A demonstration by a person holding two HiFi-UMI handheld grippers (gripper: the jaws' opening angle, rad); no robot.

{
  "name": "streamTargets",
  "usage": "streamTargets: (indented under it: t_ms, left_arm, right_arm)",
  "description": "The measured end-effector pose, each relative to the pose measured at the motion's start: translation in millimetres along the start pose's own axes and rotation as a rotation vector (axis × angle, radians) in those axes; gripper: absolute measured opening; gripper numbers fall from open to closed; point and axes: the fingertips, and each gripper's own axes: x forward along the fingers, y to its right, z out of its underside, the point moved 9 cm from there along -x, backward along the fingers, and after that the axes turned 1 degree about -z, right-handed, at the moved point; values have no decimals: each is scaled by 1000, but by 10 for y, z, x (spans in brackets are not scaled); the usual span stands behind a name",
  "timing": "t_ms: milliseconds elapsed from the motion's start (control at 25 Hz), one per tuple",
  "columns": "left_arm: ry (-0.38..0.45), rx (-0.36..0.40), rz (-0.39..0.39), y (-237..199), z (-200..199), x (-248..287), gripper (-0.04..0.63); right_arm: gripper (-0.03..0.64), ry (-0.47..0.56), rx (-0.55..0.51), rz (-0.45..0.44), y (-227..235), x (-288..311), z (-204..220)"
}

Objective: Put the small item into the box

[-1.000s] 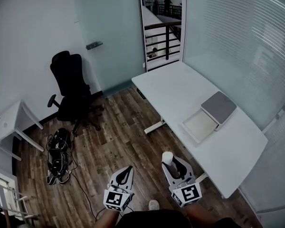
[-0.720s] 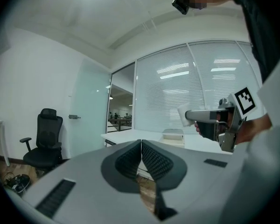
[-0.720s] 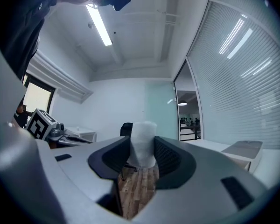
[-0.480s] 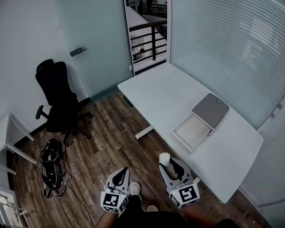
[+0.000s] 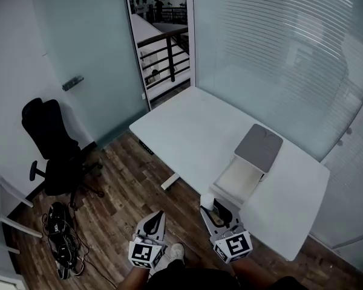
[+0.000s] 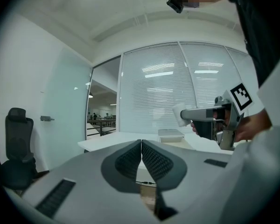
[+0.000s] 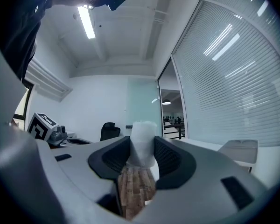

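My right gripper (image 5: pixel 208 205) is shut on a small white cylindrical item (image 5: pixel 206 200), held upright between the pads just off the near edge of the white table (image 5: pixel 187 125). In the right gripper view the item (image 7: pixel 143 141) fills the gap between the jaws. The box (image 5: pixel 239 177) lies open on the table, a shallow cream tray with its grey lid (image 5: pixel 258 146) resting against the far side. The tray is a short way ahead and to the right of the item. My left gripper (image 5: pixel 158 216) hangs over the wood floor, its fingers (image 6: pixel 130 160) closed together with nothing between them.
A black office chair (image 5: pixel 48 144) stands at the left, with a tangle of cables (image 5: pixel 57 237) on the floor and a white side table (image 5: pixel 3 204) at the far left edge. Glass walls with blinds (image 5: pixel 278 53) run behind the table. A doorway (image 5: pixel 154 35) opens at the back.
The table and box have shifted left and nearer in the head view; the chair has slid toward the left edge. Both grippers keep their pose, and the white item stays gripped.
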Motion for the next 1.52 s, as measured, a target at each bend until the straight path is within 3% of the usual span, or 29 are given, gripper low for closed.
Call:
streamTargets:
  t_ms: [320, 600, 760, 1080, 1320, 1520]
  left_arm:
    - [9, -3, 115, -309, -75, 577, 12]
    - [-28, -11, 239, -491, -66, 952, 12]
    - [-3, 9, 327, -513, -33, 1160, 12]
    - [8, -12, 500, -87, 1, 1707, 12]
    - [-48, 8, 574, 207, 2, 2157, 12]
    - [-57, -8, 591, 354, -2, 2371, 12]
  right_arm:
    - [169, -11, -9, 123, 250, 271, -130]
    - [169, -22, 2, 234, 382, 464, -25]
    - [169, -30, -5, 317, 432, 414, 85]
    - [169, -80, -33, 423, 871, 236, 64]
    - [169, -123, -32, 474, 1196, 98, 128]
    - [169, -166, -4, 492, 1376, 42, 227]
